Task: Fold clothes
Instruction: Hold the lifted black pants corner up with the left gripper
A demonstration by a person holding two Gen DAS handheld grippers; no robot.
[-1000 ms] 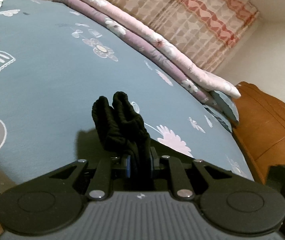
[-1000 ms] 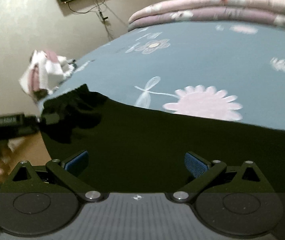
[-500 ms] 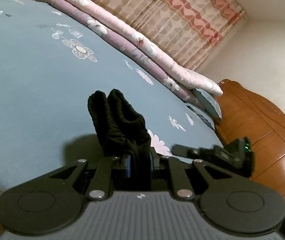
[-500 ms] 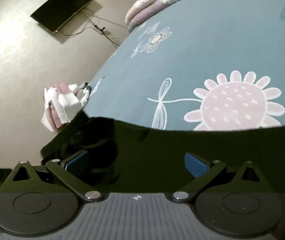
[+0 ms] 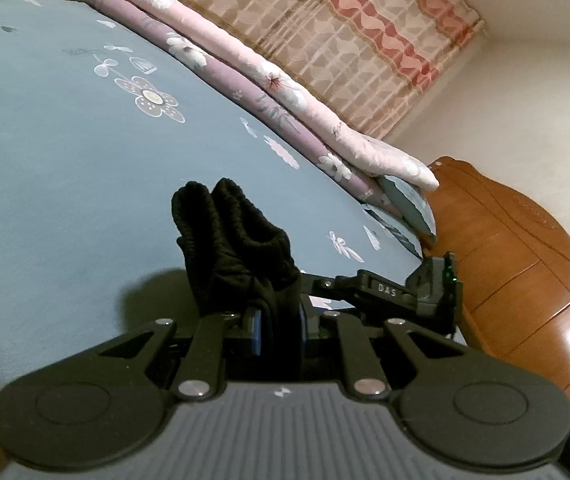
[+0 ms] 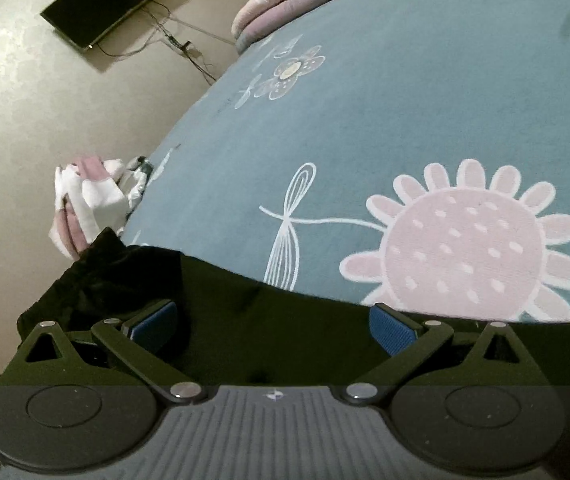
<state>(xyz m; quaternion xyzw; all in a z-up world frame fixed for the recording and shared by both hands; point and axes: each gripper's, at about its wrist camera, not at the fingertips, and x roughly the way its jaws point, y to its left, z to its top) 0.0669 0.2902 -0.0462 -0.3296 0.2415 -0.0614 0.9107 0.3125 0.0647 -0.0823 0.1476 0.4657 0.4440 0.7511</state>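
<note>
Up close, the left gripper (image 5: 279,330) has its jaws pinching a bunched, ribbed edge of the black garment (image 5: 237,240) above the blue floral bed (image 5: 65,184). The right gripper (image 6: 273,326) has jaws spread over the garment's smooth dark spread at the near edge.

A plain black knit garment (image 5: 237,240) lies on a teal-blue bedsheet (image 5: 65,184) printed with white outline flowers, butterflies and pale pink daisies. Along the sheet's far edge are a pink floral quilt (image 5: 285,84) and a mauve floral quilt (image 5: 245,96). The curtain (image 5: 345,40) is cream-latticed with red scalloped bands. The headboard (image 5: 525,264) is orange-brown wood. The gripper pads (image 6: 389,330) are blue.
</note>
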